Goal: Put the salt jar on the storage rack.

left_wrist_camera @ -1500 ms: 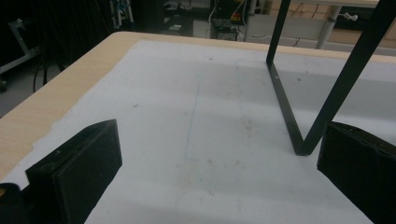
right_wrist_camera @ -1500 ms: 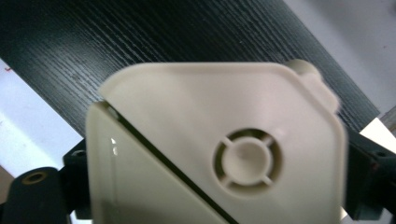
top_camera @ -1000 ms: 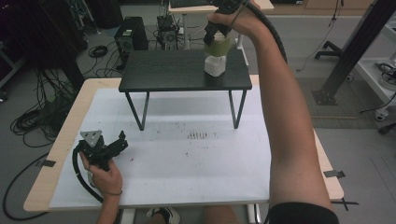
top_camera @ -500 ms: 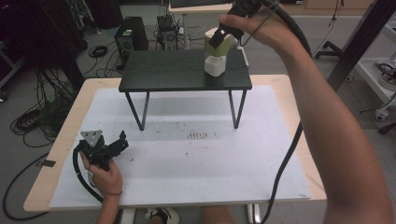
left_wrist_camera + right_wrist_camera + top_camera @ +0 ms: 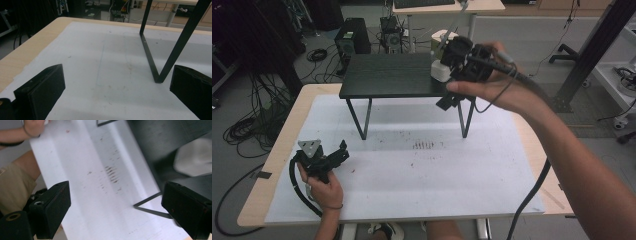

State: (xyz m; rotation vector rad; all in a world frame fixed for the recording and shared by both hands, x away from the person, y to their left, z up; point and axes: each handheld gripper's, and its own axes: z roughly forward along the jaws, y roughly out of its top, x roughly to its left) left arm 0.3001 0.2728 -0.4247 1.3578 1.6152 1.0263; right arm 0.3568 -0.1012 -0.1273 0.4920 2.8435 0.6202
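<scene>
High view: white cup (image 5: pixel 440 71) stands on black stand (image 5: pixel 387 76).

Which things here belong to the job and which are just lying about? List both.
Job in hand:
- white object, on the stand
- black stand
- right gripper, open, beside the white object

Lying about:
- left gripper, open, low over the sheet
- white sheet
- floor cables
- computer tower

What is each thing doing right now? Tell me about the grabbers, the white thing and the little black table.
Right gripper: held up in front of the shelf, jaws open, empty.
Left gripper: resting low on the white sheet, jaws open, empty.
White object: standing on the shelf, not held.
Black shelf: upright on its legs.
</scene>
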